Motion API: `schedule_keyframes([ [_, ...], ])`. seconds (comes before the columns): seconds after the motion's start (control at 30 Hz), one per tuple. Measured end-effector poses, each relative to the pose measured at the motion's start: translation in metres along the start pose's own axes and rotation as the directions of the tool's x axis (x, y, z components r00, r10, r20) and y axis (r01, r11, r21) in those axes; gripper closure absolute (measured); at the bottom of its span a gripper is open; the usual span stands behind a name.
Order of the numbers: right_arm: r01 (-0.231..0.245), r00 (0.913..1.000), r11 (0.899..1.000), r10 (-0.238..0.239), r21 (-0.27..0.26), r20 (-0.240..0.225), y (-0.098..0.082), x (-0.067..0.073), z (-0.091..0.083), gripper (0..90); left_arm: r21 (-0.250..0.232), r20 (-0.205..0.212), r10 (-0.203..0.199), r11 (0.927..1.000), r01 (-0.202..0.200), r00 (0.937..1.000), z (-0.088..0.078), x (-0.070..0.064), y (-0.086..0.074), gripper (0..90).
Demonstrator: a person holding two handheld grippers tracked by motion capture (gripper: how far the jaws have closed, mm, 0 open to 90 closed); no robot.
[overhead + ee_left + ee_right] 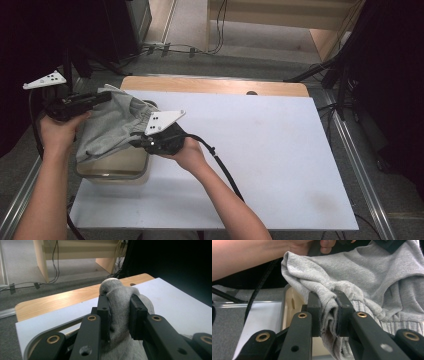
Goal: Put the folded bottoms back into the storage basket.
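Observation:
A grey knit garment [107, 125] hangs over a beige bin [116, 167] at the table's left, stretched between both grippers. My left gripper [102, 96] is shut on its far edge; in the left gripper view the cloth [120, 307] bulges up between the jaws. My right gripper [137, 142] is shut on the near edge, close to the ribbed hem [372, 307]. In the right gripper view the bunched cloth [329, 307] is pinched between the jaws, with the bin's rim [287, 310] below and the other hand [249, 257] behind.
The white tabletop [260, 150] spreads wide to the right of the bin. A wooden strip [210, 85] runs along the far edge. Cables [220, 167] trail from the right gripper across the table; a metal rail [350, 150] borders the right side.

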State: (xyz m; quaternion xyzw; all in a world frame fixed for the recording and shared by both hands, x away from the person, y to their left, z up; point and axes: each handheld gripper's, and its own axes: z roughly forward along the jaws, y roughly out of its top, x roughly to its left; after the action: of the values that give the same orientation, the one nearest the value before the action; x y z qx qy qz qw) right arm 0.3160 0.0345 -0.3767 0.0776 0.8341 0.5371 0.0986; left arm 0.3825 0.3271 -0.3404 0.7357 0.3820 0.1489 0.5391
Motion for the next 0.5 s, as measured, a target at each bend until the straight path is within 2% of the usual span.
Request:
schedule_keyframes([
  [0.3, 0.028, 0.9992, 0.999, -0.029, 0.038, 0.027, 0.004, 0.003, 0.020, 75.4, 0.012, -0.019, -0.005, 0.9999, 0.005, 0.9998, -0.002, 0.012, -0.003, 74.5],
  [0.5, 0.024, 0.9994, 0.999, -0.026, 0.044, 0.025, 0.003, 0.001, 0.028, 75.4, 0.029, -0.033, 0.007, 0.9996, -0.006, 0.9994, -0.001, 0.015, -0.004, 74.5],
])
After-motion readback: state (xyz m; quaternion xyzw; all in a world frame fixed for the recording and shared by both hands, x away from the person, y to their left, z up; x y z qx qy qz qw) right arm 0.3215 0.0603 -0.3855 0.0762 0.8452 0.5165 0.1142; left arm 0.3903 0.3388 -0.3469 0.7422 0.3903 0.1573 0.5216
